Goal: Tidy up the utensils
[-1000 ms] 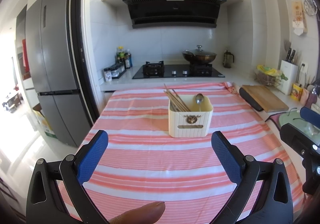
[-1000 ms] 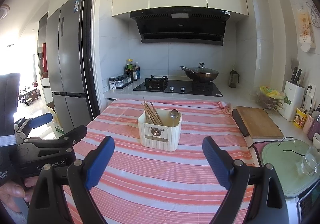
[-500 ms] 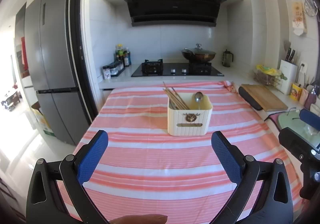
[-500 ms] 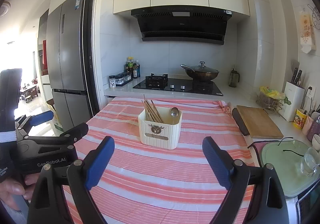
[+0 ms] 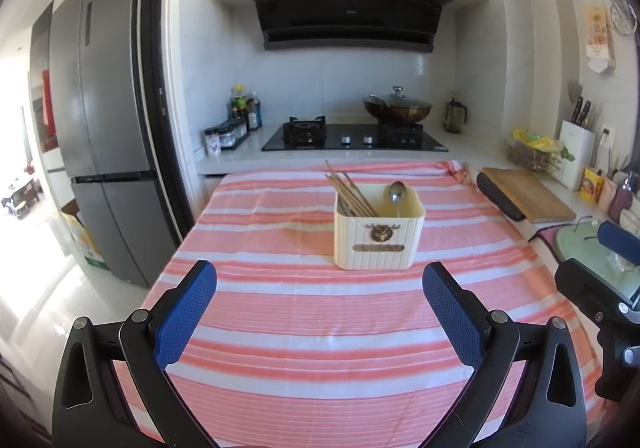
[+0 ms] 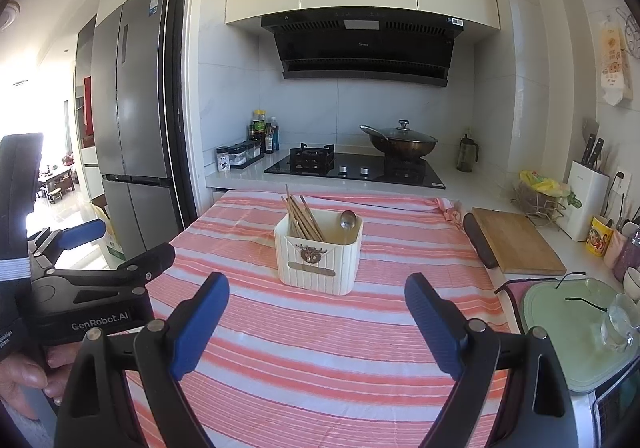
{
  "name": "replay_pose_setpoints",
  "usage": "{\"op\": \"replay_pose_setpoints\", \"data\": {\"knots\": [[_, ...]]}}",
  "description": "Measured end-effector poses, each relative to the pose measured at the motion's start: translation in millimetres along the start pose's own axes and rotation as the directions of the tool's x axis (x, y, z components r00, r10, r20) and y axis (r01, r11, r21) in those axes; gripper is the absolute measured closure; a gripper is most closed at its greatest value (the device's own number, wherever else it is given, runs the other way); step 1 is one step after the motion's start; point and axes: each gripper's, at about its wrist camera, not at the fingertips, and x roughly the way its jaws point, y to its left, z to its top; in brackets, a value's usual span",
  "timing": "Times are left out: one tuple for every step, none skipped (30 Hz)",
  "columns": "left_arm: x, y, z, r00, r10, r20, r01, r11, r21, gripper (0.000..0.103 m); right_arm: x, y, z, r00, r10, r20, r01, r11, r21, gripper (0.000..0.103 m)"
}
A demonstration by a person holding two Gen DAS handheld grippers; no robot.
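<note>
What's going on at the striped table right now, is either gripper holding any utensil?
No. A person holds both tools over the pink-and-white striped tablecloth. The left gripper and right gripper are open and empty, short of the cream ribbed utensil box. The brown wooden chopsticks and a metal spoon already stand inside it.

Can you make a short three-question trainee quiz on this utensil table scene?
1. True or false: the chopsticks lean in the left part of the cream utensil holder.
2. Which utensil stands in the holder's right part? A) fork B) metal spoon C) whisk
3. Fill in: the left gripper and right gripper both have jaws that are ____ and hold nothing.

Key: 1 true; 2 B, the metal spoon; 3 open. The striped tablecloth shows bare between each pair of jaws.
</note>
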Motion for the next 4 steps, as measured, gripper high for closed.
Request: {"op": "replay_pose_setpoints", "data": {"knots": [[1.2, 1.1, -0.7, 1.000, 0.016, -0.006, -0.016, 1.000, -0.013, 0.000, 0.6, -0.4, -0.6, 1.000, 0.000, -0.003, 0.000, 1.000, 0.001, 0.012], [3.1, 2.1, -1.1, 1.000, 0.021, -0.011, -0.021, 1.000, -0.020, 0.000, 2.1, -0.6, -0.7, 1.000, 0.000, -0.005, 0.000, 1.000, 0.002, 0.012], [5.7, 2.0, -1.8, 1.000, 0.017, -0.017, -0.017, 1.000, -0.019, 0.000, 3.2, -1.0, -1.2, 1.000, 0.000, -0.007, 0.000, 1.000, 0.003, 0.012], [8.6, 1.5, -2.6, 1.000, 0.016, -0.020, -0.016, 1.000, -0.013, 0.000, 4.7, -1.9, -1.7, 1.000, -0.001, -0.010, 0.001, 1.000, 0.005, 0.012]]}}
